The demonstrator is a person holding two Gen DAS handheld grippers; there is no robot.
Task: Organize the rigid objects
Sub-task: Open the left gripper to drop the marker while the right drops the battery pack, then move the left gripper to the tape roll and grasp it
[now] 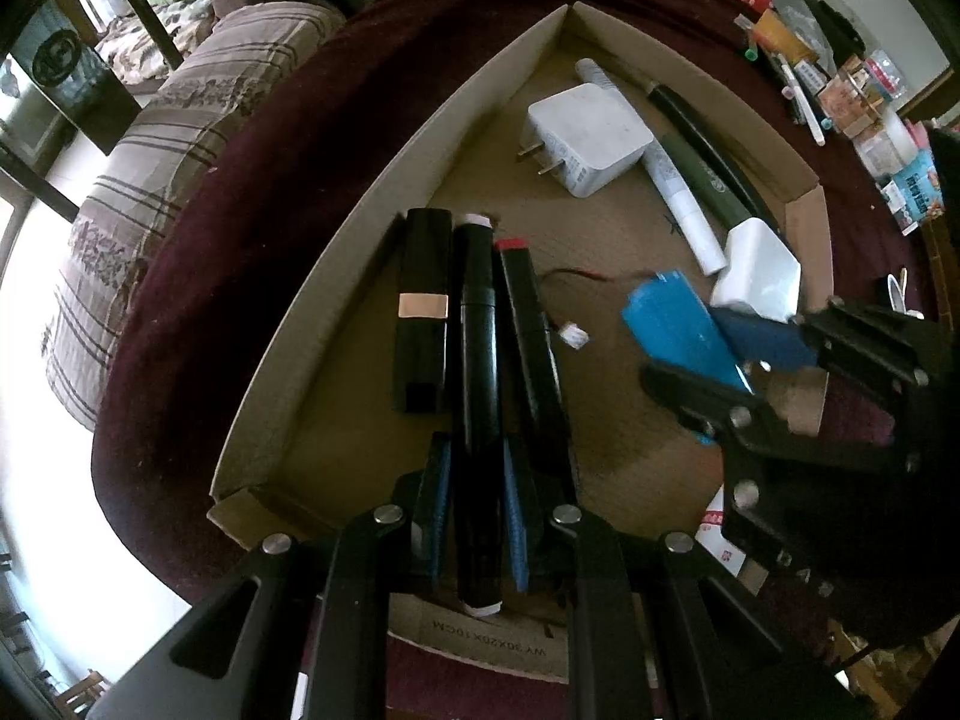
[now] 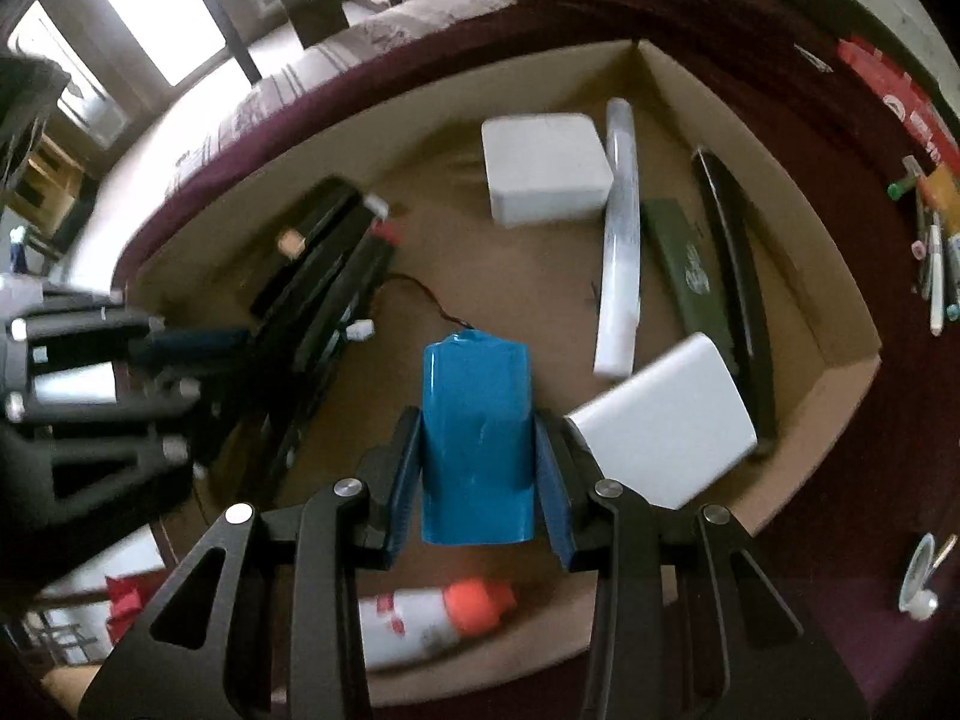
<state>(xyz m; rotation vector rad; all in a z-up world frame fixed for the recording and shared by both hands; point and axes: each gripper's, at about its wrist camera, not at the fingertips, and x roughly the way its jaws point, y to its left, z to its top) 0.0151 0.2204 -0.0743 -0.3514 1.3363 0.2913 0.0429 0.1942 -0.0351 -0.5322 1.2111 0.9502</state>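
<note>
A shallow cardboard box [image 1: 384,180] lies on a maroon cloth. My left gripper [image 1: 477,450] is shut on a black marker [image 1: 477,360] with white ends, at the box's left side. The marker lies between a black tube with a copper band [image 1: 423,312] and a black pen with a red tip [image 1: 528,324]. My right gripper [image 2: 478,462] is shut on a blue battery pack [image 2: 477,420] over the middle of the box. A thin wire with a white plug [image 2: 360,330] trails from the pack. The left gripper [image 2: 222,366] shows blurred at the left of the right wrist view.
In the box lie a white charger [image 1: 585,138], a white tube [image 1: 678,192], a green case [image 2: 684,264], a long black item [image 2: 738,276] and a white adapter [image 2: 666,420]. Pens and small boxes [image 1: 870,108] crowd the cloth beyond. A white bottle with an orange cap [image 2: 444,612] lies by the near wall.
</note>
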